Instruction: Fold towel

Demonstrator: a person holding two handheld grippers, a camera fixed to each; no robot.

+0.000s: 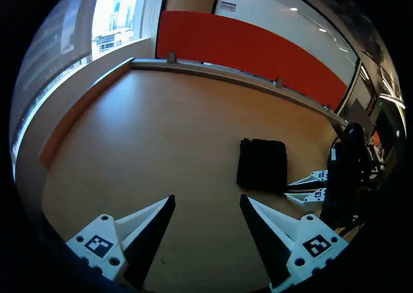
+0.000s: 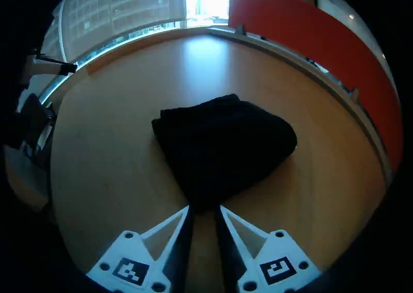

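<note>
1. Left gripper [image 1: 206, 202]: the two fingers stood spread wide apart above the wooden table [image 1: 155, 138], with bare tabletop showing between them. They touched nothing.

2. Towel [image 1: 262, 164]: the black towel lay on the table as a compact, folded rectangular bundle. In the left gripper view it sat at about 2 o'clock from the fingertips and apart from them.

3. Right gripper [image 2: 204, 210]: the fingers were drawn close together, leaving only a narrow strip of tabletop visible between them. In the right gripper view the towel lay at 12 o'clock, dead ahead, with its near edge right at the fingertips. Whether the tips actually pinched that edge could not be determined (the dark cloth merged with the dark finger faces). In the left gripper view this gripper appeared at 3 o'clock, its white fingers pointing at the towel's near right corner.

4. Surroundings: a red panel [image 1: 248, 50] ran behind the rail at the table's far edge, at 12 to 2 o'clock in the left gripper view. A bright window [image 1: 116, 19] stood at 11 o'clock.
</note>
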